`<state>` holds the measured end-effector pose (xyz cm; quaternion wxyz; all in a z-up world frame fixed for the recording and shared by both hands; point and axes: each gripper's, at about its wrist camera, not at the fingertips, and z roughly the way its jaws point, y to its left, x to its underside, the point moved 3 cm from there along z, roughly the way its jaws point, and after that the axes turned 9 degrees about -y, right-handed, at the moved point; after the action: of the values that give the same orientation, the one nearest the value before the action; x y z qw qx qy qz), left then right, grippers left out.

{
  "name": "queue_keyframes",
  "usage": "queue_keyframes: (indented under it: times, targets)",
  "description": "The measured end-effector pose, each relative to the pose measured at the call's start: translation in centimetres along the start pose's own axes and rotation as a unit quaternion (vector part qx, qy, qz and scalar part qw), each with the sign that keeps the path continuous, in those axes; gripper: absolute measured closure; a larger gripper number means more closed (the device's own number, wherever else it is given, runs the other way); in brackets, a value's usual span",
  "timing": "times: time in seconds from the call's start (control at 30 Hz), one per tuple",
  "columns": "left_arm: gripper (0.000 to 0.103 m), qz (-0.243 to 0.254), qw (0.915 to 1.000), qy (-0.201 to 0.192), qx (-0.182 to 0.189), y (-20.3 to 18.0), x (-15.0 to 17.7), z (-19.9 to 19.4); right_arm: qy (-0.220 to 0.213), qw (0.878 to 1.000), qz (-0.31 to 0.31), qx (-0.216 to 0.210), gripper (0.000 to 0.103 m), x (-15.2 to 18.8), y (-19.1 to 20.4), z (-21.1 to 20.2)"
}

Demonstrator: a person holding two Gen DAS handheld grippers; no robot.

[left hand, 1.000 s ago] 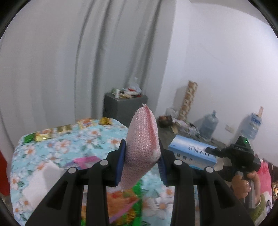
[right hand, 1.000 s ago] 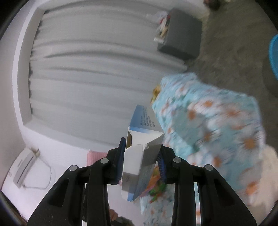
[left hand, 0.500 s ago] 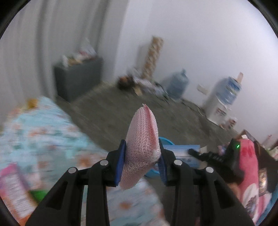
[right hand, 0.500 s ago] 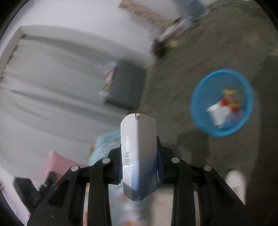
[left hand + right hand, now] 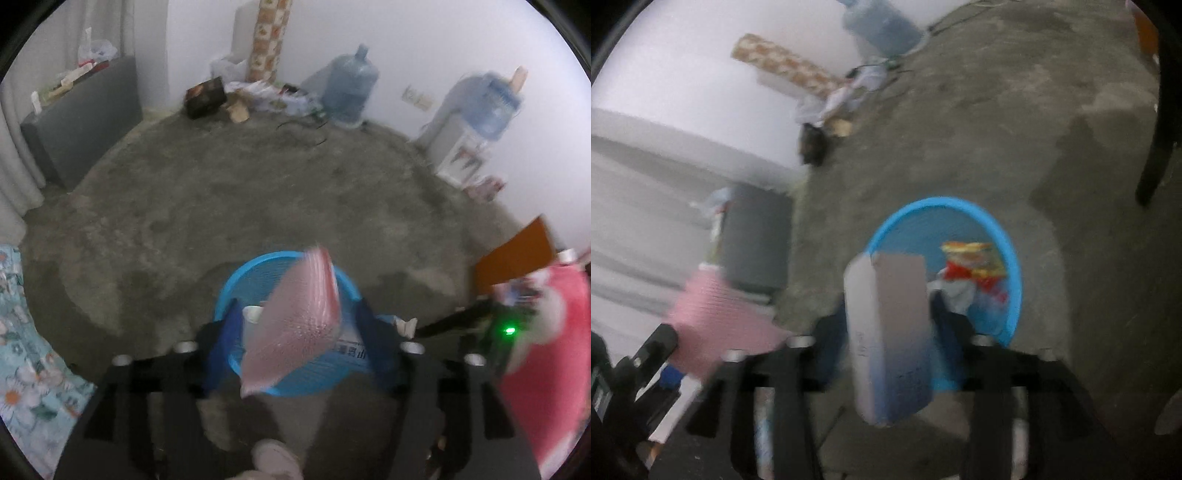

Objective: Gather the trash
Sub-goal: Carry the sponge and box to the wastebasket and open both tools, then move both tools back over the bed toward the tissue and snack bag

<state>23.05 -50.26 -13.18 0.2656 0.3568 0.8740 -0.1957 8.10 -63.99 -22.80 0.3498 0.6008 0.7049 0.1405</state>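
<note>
trash let go over the basket

left claw (image 5: 295, 332) has just been opening; the pink sponge (image 5: 295, 332) sits loose between its wide jaws, above the blue basket (image 5: 236, 280) on the floor. right claw (image 5: 886, 332) has likewise been opening around the box (image 5: 890, 343), near the basket's rim. sponge looks soft, light; box thin card, crushable, best pinched across its flat sides.

Round blue plastic basket (image 5: 236, 288) on the concrete floor (image 5: 258, 192), straight ahead of both grippers. Inside it, crumpled snack wrappers (image 5: 975, 264). Pink mesh foam sheet (image 5: 295, 325) and white-and-blue carton (image 5: 890, 347) in front of the basket. Behind, along the wall, large clear water jug (image 5: 351, 90); grey cabinet (image 5: 85, 118) far left.
</note>
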Motion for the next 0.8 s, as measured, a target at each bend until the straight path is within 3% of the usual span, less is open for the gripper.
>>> queue_keyframes:
  times: [0.1,0.33,0.57,0.7,0.8]
  targets:
    - [0.034,0.002,0.9993,0.028,-0.023,0.3,0.8,2.3,0.026,0.999,0.005,0.045,0.041,0.5,-2.0,2.3]
    - [0.028,-0.055,0.9981,0.014,-0.024,2.9,0.6,-1.1,0.012,0.999,0.021,0.038,0.041,0.8,-3.3,-0.1]
    - [0.028,-0.08,0.9964,-0.021,-0.014,4.8,0.2,-10.5,-0.018,0.999,-0.034,0.009,0.038,1.8,1.2,-4.1]
    - [0.026,-0.074,0.9946,-0.07,-0.019,6.2,0.8,-18.2,-0.04,0.991,-0.119,-0.046,0.028,3.3,7.3,-8.4]
    - [0.022,-0.083,0.9879,-0.128,-0.028,8.7,2.0,-25.8,-0.037,0.982,-0.16,-0.092,0.026,4.8,10.6,-11.0]
